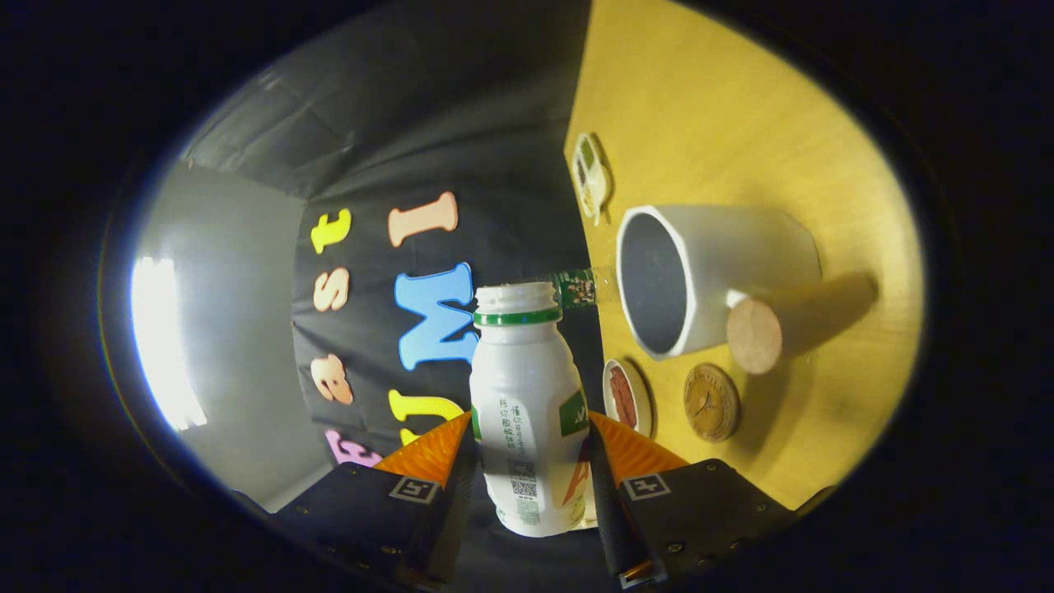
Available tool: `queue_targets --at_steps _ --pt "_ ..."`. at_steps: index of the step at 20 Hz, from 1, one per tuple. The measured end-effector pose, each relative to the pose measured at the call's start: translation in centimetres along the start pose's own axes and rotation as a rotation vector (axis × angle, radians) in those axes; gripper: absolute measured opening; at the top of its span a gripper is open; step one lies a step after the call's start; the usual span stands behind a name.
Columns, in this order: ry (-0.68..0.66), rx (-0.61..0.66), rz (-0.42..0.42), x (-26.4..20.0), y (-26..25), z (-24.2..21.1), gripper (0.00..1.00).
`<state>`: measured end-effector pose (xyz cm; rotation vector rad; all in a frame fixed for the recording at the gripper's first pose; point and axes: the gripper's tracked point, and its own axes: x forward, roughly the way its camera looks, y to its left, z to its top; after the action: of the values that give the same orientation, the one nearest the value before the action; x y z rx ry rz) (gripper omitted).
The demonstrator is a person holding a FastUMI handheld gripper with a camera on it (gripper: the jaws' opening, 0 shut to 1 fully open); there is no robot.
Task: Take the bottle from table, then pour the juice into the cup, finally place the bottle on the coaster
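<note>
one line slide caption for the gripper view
Tool clamps the open bottle, tipped toward the cup.

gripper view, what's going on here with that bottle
A hand-held gripper is clamped on a small white bottle with a green neck ring, one finger on each side of its body. The cap is off. The view is rolled sideways, so the bottle appears tipped toward the white cup with a wooden handle on the yellow table. No juice is visible leaving the bottle. A round brown coaster lies on the table next to the cup, with nothing on it.
</note>
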<state>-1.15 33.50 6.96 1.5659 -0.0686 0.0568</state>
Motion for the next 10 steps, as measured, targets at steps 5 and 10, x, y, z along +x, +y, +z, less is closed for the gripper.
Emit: queue_targets --at_steps 5,10 --pt "0.018 -0.346 0.005 0.5 -1.1 0.5 0.66" --pt "0.036 -0.763 0.004 1.8 -1.8 -0.2 0.66"
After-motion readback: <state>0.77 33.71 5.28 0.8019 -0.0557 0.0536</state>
